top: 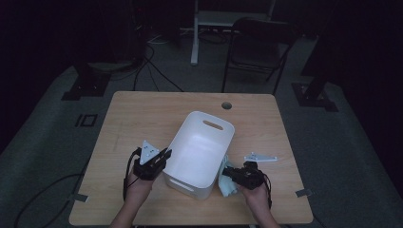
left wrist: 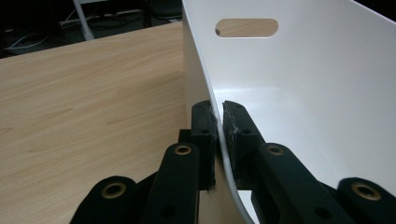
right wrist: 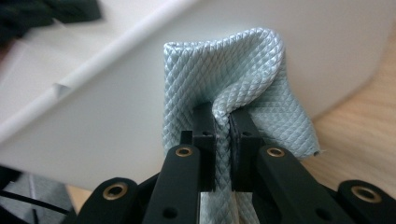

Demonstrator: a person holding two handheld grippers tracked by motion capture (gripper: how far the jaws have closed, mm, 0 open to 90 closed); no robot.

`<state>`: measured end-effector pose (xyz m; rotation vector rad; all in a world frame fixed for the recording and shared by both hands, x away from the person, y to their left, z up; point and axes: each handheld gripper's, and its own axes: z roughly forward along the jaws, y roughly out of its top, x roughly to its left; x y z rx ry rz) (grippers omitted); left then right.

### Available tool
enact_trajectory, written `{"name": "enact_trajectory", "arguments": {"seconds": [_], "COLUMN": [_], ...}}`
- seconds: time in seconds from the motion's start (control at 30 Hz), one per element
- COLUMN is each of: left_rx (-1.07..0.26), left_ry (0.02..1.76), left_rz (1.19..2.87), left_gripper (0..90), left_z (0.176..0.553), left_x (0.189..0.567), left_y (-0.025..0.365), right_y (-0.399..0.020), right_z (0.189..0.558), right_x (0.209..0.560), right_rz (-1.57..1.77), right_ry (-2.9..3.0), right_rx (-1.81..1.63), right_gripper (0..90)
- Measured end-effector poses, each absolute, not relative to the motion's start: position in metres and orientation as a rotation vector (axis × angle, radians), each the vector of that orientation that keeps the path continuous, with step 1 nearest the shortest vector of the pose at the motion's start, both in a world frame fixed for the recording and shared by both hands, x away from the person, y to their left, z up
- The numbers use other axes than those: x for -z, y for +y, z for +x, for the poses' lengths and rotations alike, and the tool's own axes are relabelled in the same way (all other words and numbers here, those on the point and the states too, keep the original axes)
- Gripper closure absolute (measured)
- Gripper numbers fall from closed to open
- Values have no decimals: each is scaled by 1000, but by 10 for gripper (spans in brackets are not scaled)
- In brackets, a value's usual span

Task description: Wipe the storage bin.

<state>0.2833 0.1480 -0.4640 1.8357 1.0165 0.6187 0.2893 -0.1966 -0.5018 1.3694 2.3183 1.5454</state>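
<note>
Bin [top: 199,156] wall clamped by L gripper [top: 164,156]; R gripper [top: 227,174] pinches cloth [right wrist: 243,88].

One white bin [top: 199,154] and one pale blue cloth [top: 227,183] sit on one wooden counter [top: 142,118]. Two claws are there, left claw [top: 164,156] and right claw [top: 227,174]. One folding chair [top: 256,47] stands far behind.

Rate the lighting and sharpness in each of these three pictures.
High view: dim, dark surroundings, the white bin brightest, detail soft around the cloth. Left gripper view: evenly lit and sharp on the left gripper clamping the bin wall. Right gripper view: cloth weave crisp at the right gripper, bin rim behind blurred.
</note>
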Motion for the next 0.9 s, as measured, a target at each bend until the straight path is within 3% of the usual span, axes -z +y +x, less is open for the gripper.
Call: {"name": "enact_trajectory", "arguments": {"seconds": [0.37, 0.57, 0.9], "left_rx": [-629, -661, -681], "left_ry": [1025, 1038, 1042], "left_rz": [1831, 1840, 1851], "left_gripper": [830, 836, 835], "left_z": [283, 282, 281], "left_x": [464, 463, 463], "left_y": [147, 145, 144], "right_y": [-192, -190, -198], "right_z": [313, 304, 260], "right_x": [554, 541, 480], "right_rz": [1518, 1515, 1315], "right_ry": [2436, 2437, 2327], "right_rx": [-1323, -1321, -1789], "right_gripper": [832, 834, 832]}}
